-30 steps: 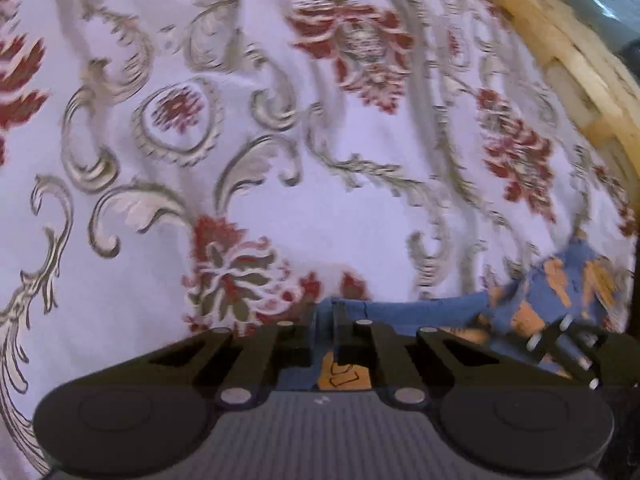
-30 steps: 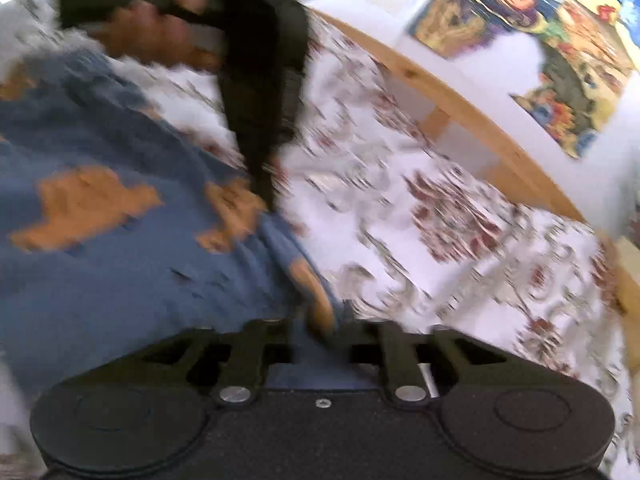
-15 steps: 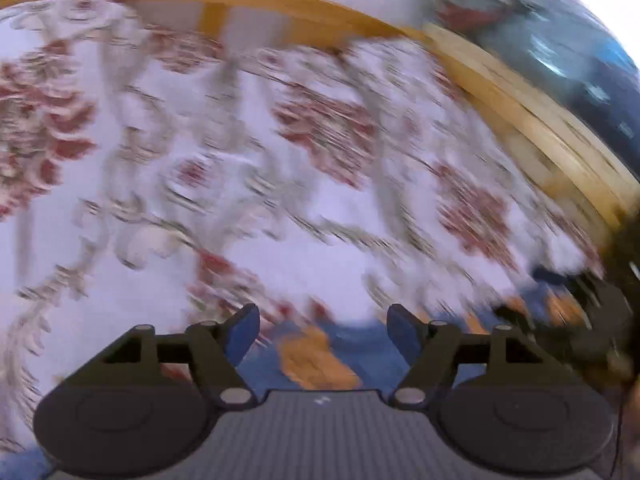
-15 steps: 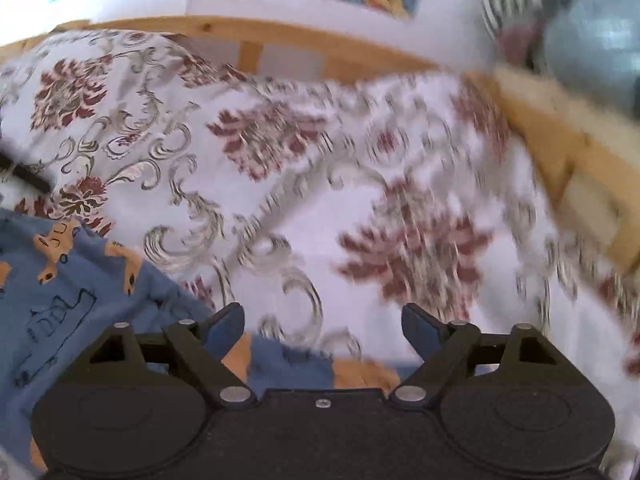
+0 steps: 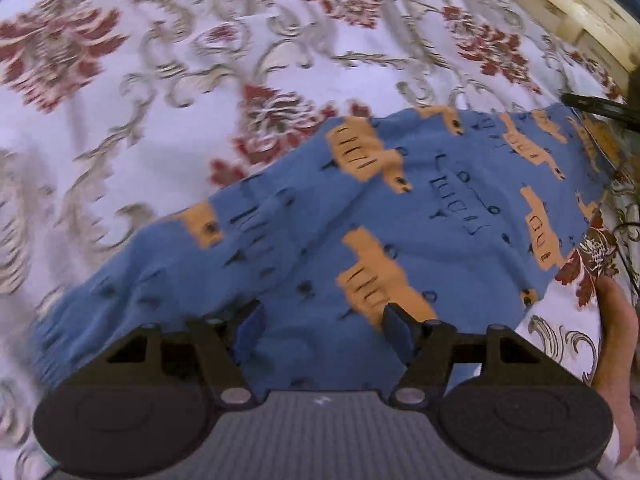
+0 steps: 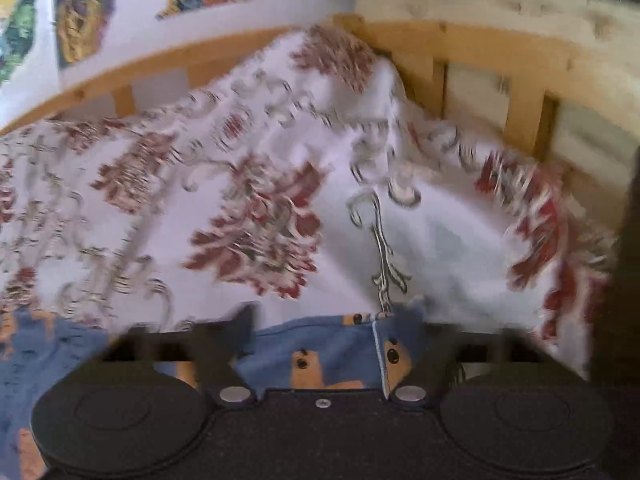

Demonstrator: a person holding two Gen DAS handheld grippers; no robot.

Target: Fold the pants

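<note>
Blue pants [image 5: 420,216] printed with orange vehicles lie folded flat on a white bedspread [image 5: 160,80] with red flowers. In the left wrist view they stretch from lower left to upper right. My left gripper [image 5: 322,322] hovers open over their near edge, nothing between its fingers. In the right wrist view only a strip of the pants [image 6: 320,344] shows at the bottom. My right gripper [image 6: 326,322] is open over it, holding nothing. The view is blurred.
A wooden bed rail [image 6: 500,60] runs along the far and right side, with a wall of colourful pictures [image 6: 80,12] behind. The rail [image 5: 560,4] also shows top right in the left wrist view. A person's hand [image 5: 616,344] is at the right edge.
Both grippers were shut on the pants a second ago, opened and let go. The left one has since pulled back, so the laid-out pants fill its view.
</note>
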